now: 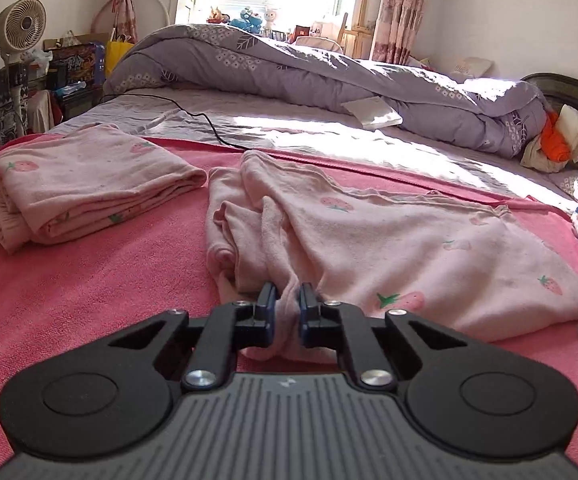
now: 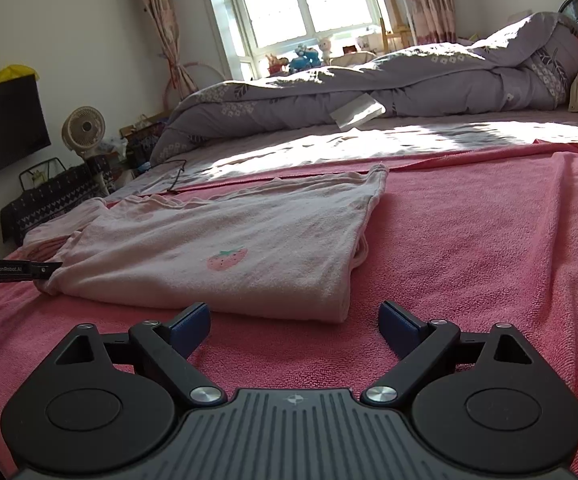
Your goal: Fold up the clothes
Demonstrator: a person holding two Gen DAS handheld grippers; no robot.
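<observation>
Left gripper [image 1: 289, 294] on garment [image 1: 369, 248] edge.

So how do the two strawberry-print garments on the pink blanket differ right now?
The left garment is folded into a compact, layered stack; the right garment lies spread out, bunched at one side. Nothing grips the left garment, while the left claw is shut on a corner of the right one. Both are pale pink with strawberries and rest on the pink blanket.
</observation>
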